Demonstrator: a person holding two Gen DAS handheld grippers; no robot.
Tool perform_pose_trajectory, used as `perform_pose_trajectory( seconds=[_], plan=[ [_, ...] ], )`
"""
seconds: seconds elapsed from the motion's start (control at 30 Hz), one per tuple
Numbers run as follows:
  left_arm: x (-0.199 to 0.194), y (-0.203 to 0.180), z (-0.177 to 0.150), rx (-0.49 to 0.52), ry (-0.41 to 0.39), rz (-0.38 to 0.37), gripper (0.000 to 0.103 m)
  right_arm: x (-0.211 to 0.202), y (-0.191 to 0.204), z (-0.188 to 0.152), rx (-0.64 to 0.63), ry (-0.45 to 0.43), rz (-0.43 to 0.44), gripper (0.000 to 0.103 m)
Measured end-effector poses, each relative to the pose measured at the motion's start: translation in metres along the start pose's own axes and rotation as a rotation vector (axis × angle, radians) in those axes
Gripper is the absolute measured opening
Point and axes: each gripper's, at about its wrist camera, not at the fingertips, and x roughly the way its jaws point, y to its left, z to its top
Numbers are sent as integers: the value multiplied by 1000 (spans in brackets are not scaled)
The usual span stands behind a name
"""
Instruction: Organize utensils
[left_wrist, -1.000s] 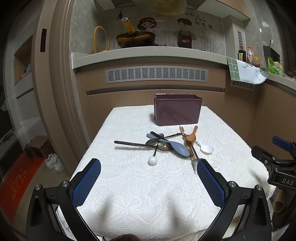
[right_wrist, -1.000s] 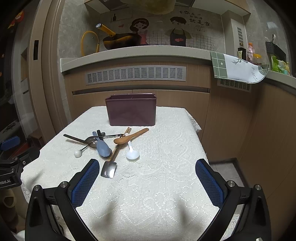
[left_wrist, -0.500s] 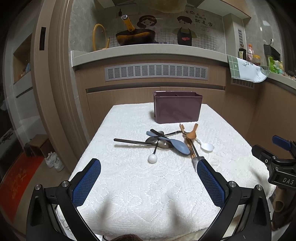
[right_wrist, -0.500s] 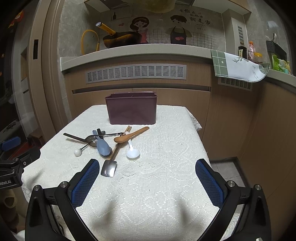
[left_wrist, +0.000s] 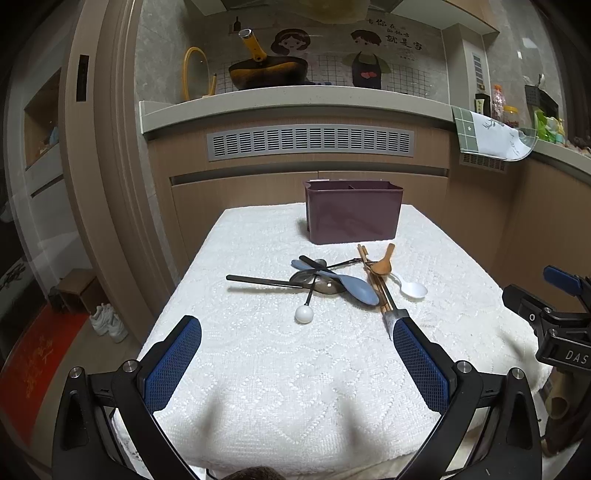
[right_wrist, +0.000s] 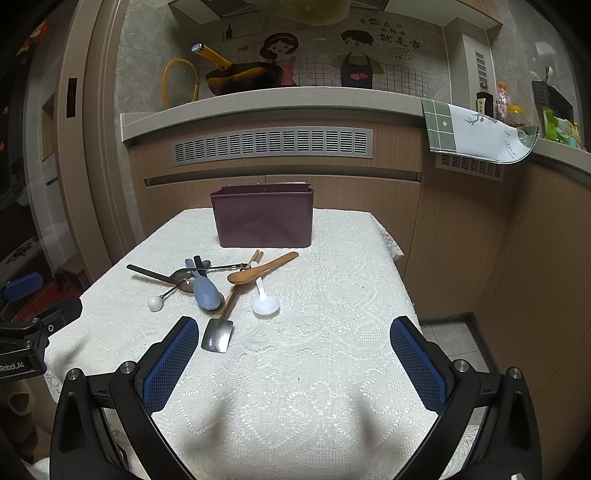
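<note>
left gripper (left_wrist: 297, 328): jaws wide apart, empty, hovering over near edge of cloth (left_wrist: 295, 387); pile ahead, slightly right
right gripper (right_wrist: 294, 330): jaws wide apart, empty; pile ahead-left, just past its left pad
pile: ladle (left_wrist: 317, 284), blue spoon (left_wrist: 354, 290), wood spoon (right_wrist: 258, 271), white spoon (right_wrist: 265, 304), chopsticks (right_wrist: 236, 291), spatula (right_wrist: 218, 334), ball-end stick (left_wrist: 304, 314), all crossed and touching
holder (right_wrist: 264, 218): maroon, beyond pile, upright, looks empty from here
step: judged first reach, nothing picked yet
how to do well: take a top or outer piece first; spatula nearest right gripper, blade clear of the heap; white spoon also free at bowl end. Close across the handle, not the bowl, lift straight so crossed pieces don't drag. Drop handle-down into one compartment.
risk: pulling ladle or chopsticks from under blue spoon scatters the rest
hidden: holder inside mostly out of sight, divider just visible; stacking order mid-pile unclear; spatula blade part behind the right pad in left view; chopstick count hard to tell
</note>
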Motion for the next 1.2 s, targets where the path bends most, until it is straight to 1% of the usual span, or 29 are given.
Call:
perform_pose_trajectory(
  seconds=[0.83, 1.0, 1.2],
  plan=[
    [6, 4, 1, -8, 15, 12, 103, 2, -2, 2, -3, 5, -1, 103],
    [17, 3, 1, 7, 48, 13, 103, 7, 0, 6, -27, 8, -4, 103],
    [46, 4, 6, -6, 117, -9, 103, 27, -1, 17, -43, 45, 1, 103]
  ],
)
